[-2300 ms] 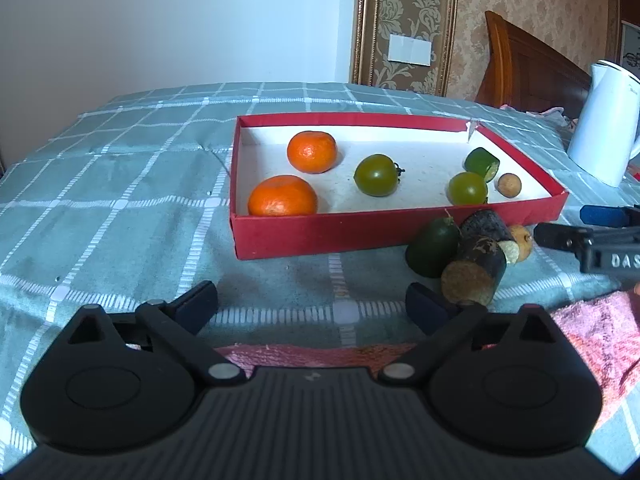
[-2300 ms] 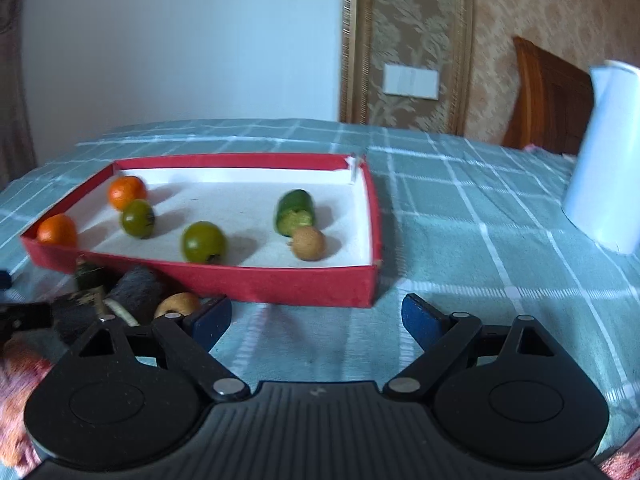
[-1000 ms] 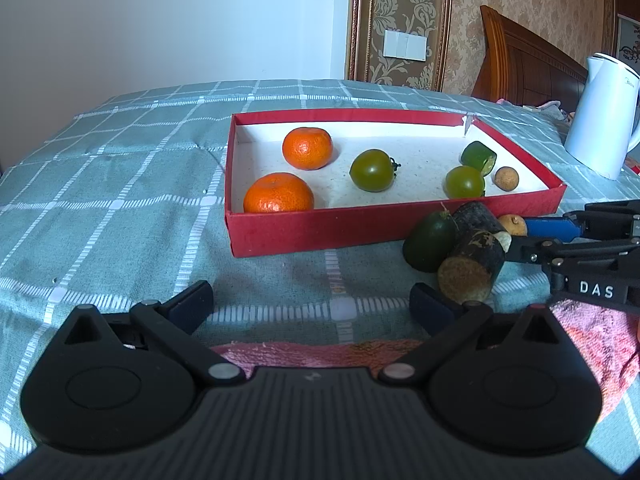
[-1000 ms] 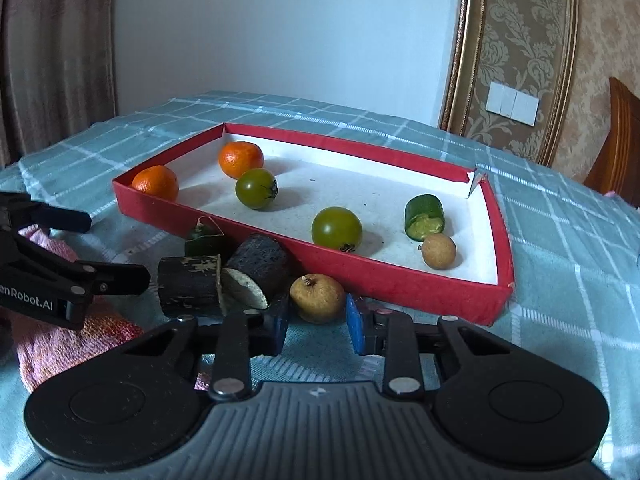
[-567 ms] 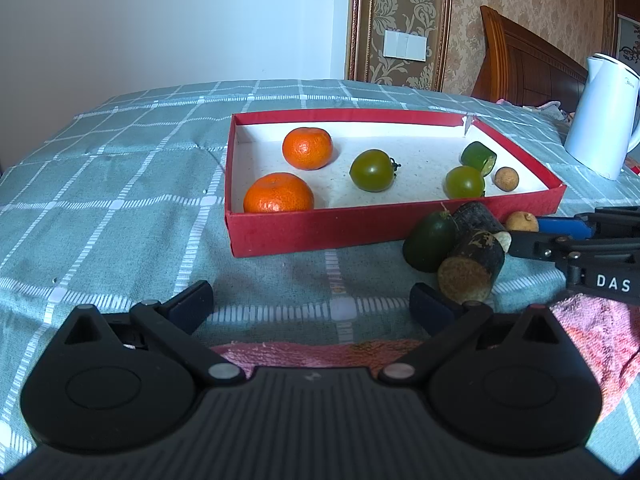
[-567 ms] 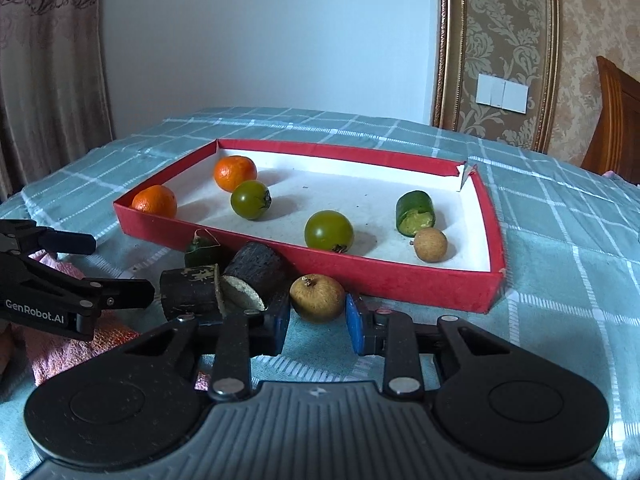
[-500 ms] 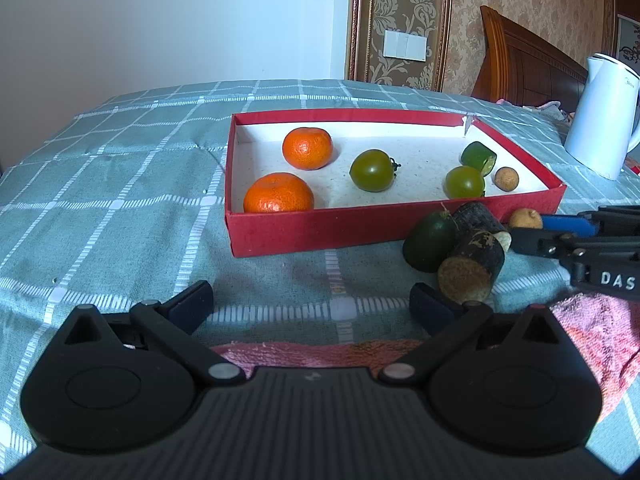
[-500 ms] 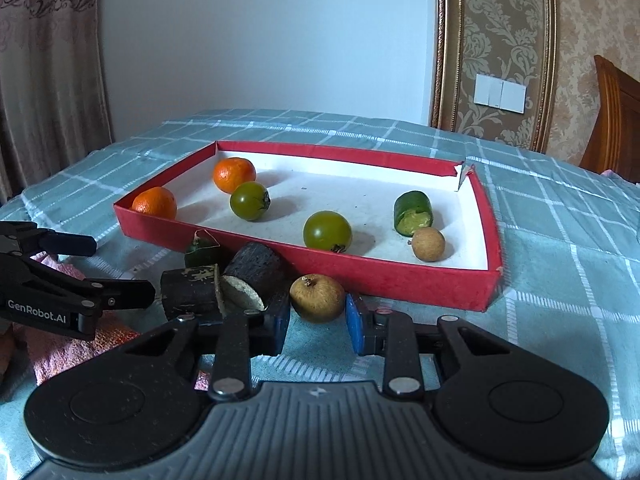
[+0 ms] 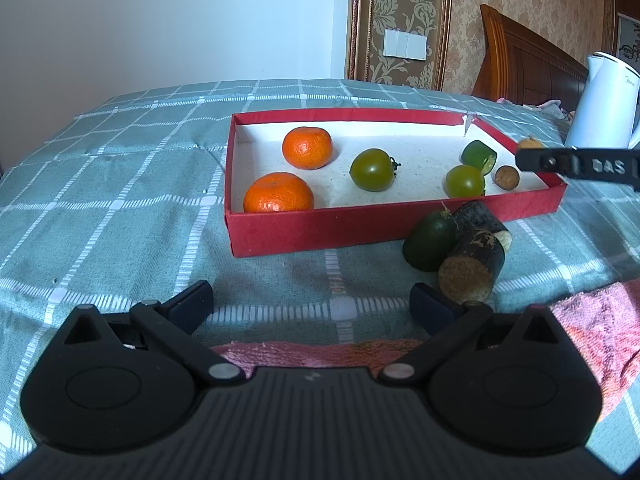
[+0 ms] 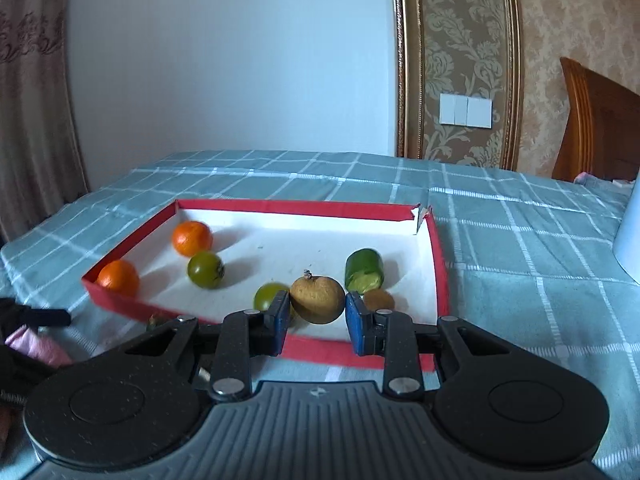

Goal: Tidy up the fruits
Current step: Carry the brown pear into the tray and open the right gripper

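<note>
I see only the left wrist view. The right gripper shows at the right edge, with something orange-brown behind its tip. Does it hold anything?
Observer: Yes. The right gripper is shut on a round brown fruit with a short stem, gripped between its blue pads.
Operator: What lies straight ahead of it?
Observer: The red box. In the right wrist view the held fruit shows between a green tomato and a small brown fruit that lie in the box. How high it is above them I cannot tell.

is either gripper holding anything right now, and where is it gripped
The right gripper pinches a small round tan-brown fruit by its two sides, stem up. The left gripper is open, empty.
</note>
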The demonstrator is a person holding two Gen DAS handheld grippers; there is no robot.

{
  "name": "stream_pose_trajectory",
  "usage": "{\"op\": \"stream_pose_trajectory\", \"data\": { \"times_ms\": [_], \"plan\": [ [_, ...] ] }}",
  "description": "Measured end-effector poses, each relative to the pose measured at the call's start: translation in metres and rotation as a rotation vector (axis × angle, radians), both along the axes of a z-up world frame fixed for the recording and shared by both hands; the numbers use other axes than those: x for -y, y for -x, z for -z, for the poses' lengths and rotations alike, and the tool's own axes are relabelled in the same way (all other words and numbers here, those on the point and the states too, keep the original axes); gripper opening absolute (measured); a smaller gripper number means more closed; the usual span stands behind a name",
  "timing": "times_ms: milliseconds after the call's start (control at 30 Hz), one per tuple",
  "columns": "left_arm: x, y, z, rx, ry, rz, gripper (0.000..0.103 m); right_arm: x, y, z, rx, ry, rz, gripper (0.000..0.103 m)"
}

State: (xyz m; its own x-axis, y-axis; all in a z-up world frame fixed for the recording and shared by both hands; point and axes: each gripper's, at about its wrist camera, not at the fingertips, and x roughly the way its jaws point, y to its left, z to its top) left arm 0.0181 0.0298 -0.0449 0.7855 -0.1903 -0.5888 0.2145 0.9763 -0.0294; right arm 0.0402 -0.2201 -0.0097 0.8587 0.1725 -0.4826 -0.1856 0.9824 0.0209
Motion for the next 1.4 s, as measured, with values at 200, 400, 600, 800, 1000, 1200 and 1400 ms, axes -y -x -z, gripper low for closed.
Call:
{"op": "stream_pose_trajectory", "data": {
  "times_ms": [200,400,600,800,1000,1200,1400],
  "plan": [
    [0.0,0.0,0.0,0.0,0.0,0.0,0.103,-0.002,-0.026,0.005,-0.031,0.037,0.03,0.03],
    [0.0,0.0,0.001,0.0,-0.004,0.0,0.103,-0.009,-0.038,0.016,-0.058,0.096,0.033,0.029],
    [0.0,0.0,0.001,0.0,-0.003,0.0,0.103,-0.021,-0.041,0.018,-0.047,0.141,0.017,0.03],
    [0.0,0.0,0.001,0.0,-0.003,0.0,0.103,-0.034,-0.045,0.021,-0.043,0.208,-0.008,0.029],
    [0.0,0.0,0.001,-0.001,-0.005,0.0,0.103,-0.048,-0.047,0.025,-0.04,0.27,-0.015,0.029],
    [0.0,0.0,0.001,0.0,-0.004,0.0,0.103,-0.047,-0.047,0.024,-0.044,0.27,-0.024,0.03],
    [0.0,0.0,0.001,0.0,-0.004,0.0,0.103,-0.046,-0.048,0.026,-0.066,0.263,-0.047,0.03]
  ]
}}
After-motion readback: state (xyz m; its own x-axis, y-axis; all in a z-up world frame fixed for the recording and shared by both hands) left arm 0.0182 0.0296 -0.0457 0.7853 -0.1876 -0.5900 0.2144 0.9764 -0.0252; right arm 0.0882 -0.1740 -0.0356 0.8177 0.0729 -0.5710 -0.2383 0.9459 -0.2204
